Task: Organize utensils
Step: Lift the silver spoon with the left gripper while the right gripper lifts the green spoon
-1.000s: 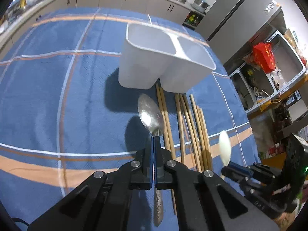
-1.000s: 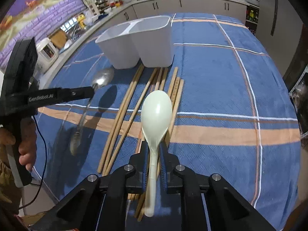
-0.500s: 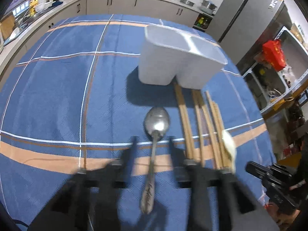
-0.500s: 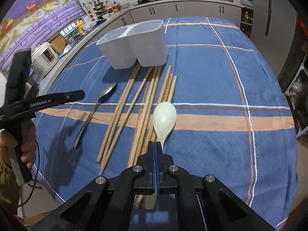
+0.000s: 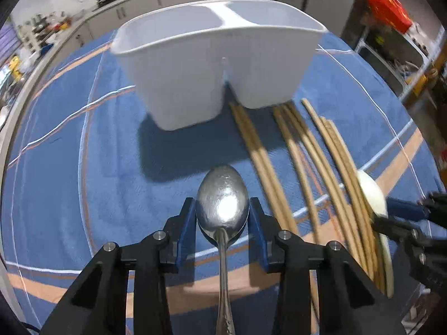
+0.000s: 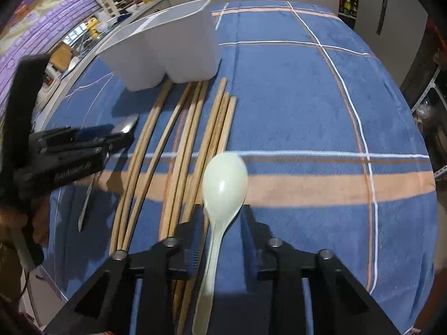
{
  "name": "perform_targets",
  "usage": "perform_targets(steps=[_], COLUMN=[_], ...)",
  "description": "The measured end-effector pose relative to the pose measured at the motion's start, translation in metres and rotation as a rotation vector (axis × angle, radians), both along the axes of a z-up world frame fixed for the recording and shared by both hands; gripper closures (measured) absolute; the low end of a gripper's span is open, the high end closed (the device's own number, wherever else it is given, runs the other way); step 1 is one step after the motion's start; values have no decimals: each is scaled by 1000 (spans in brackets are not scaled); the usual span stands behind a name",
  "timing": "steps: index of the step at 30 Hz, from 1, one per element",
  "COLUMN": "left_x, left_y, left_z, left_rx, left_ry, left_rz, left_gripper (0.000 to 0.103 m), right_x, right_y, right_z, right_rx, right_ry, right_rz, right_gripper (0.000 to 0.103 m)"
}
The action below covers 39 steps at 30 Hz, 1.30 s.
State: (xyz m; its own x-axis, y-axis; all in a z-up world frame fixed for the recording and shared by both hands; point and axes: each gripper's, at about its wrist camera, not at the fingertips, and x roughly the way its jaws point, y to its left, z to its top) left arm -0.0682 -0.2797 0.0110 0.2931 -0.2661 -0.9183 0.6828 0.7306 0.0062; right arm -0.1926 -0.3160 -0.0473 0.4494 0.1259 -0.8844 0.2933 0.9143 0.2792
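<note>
Spoons first: we hold our left gripper (image 5: 222,217) over the metal spoon (image 5: 222,203), jaws just closing, not yet pinching, bowl between them, handle running back under us. Right gripper (image 6: 222,220), jaws opening, straddles the pale spoon (image 6: 223,181) likewise. White holder (image 5: 218,64) stands ahead.

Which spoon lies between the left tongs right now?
The metal spoon, shiny silver, left of the chopsticks. The pale plastic spoon lies on their far side, between the right tongs.
</note>
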Motion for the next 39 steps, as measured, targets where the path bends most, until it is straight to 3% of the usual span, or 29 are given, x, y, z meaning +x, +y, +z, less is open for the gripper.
perform_targets(steps=[3,8,13,17,18,24,29,31,33,36,39], left_x=[-3,-6,-19,-30,-34,-49,-54,-53,-51,-49,-50], left_y=[2,30,56,72,76,94,100,100,100,103,102], left_z=[4,23,35,54,60,97,106,101,94,84,77], left_rx=[-40,-196,-264,-315,-334,-401,-403,-391,-386,-386,-385], left_ry=[12,69,69,47,35,-44,-75,-71,-54,-27,-18], left_rz=[-1,41,67,86,90,108,118,123,131,136,133], left_gripper=[67,67,67,67,67,67,67,67,67,66,66], right_x=[-3,-24,-44,-65,-67,-86,-74,-66,-58,-42,-29], right_y=[-5,-12,-18,-21,-20,-19,-16,-18,-22,-26,-35], right_z=[-1,-3,1,17,25,59,54,40,24,2,-3], right_rx=[33,53,79,75,74,56,18,-11,-14,-23,-30], right_ry=[-6,-45,-92,-155,-174,-274,-231,-179,-136,-80,-94], right_rz=[-13,-61,-115,-143,-144,-153,-114,-117,-119,-133,-166], right_gripper=[90,93,94,95,103,103,102,96,57,57,59])
